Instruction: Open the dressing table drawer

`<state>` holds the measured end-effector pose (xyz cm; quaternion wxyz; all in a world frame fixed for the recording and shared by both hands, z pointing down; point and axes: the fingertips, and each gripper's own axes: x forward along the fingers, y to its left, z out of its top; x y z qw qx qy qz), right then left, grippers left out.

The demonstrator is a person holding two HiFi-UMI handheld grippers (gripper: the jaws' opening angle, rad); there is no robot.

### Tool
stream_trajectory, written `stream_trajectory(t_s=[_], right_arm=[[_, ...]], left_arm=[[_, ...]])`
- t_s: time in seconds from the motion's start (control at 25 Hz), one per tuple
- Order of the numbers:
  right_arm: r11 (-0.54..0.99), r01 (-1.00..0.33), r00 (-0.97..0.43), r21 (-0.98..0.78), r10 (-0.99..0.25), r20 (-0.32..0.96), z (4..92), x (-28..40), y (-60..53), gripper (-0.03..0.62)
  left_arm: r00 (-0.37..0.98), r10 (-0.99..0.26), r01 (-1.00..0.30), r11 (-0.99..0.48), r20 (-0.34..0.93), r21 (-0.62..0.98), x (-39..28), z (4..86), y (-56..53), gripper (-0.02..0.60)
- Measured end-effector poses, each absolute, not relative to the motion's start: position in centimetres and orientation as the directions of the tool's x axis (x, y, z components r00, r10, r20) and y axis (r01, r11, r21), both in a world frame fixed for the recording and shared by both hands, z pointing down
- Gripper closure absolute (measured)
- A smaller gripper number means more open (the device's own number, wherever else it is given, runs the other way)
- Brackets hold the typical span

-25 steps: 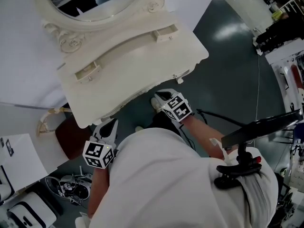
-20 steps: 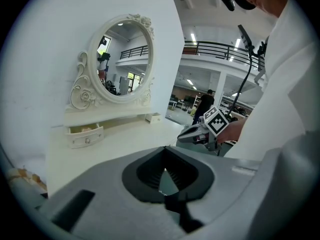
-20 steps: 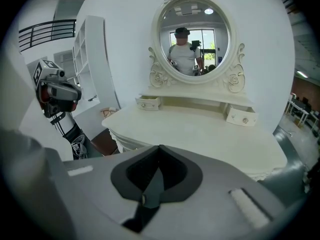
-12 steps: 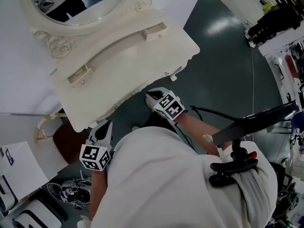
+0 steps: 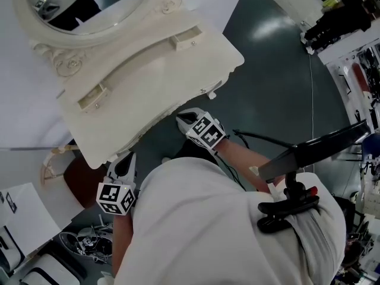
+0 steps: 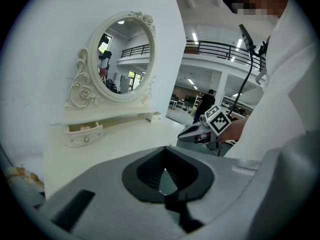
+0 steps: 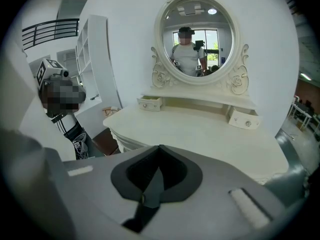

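Observation:
The cream dressing table (image 5: 154, 82) carries an oval mirror (image 7: 199, 39) and a small knobbed drawer at each end of its shelf. In the left gripper view the left small drawer (image 6: 84, 134) stands pulled out a little. The right small drawer (image 7: 245, 119) sits at the other end. My left gripper (image 5: 127, 157) hangs shut and empty just off the table's front edge at the left. My right gripper (image 5: 180, 117) is also shut and empty, close to the front edge further right. It also shows in the left gripper view (image 6: 181, 137). The table's front face is hidden under its top.
A brown stool (image 5: 89, 174) stands left of my left gripper, under the table's edge. Shoes (image 5: 89, 239) and white sheets (image 5: 24, 212) lie on the dark floor (image 5: 279, 82). A black mount (image 5: 309, 153) juts out at my right side.
The head view has drifted, so the table sits a little further up and left in the picture. Both grippers keep their places at the table's front edge, still shut.

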<state>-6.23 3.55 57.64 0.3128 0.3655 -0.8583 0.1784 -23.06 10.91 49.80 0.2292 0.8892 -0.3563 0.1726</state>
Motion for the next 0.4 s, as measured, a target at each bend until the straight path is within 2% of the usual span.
stream_trajectory(t_s=[0.4], right_arm=[[0.667,-0.741,-0.532,-0.073,-0.517,0.671,57.64,-6.05,3.31,0.594]], left_arm=[[0.682,-0.557,-0.717,-0.637,0.475,0.283,-23.39,50.14,10.63,0.58]])
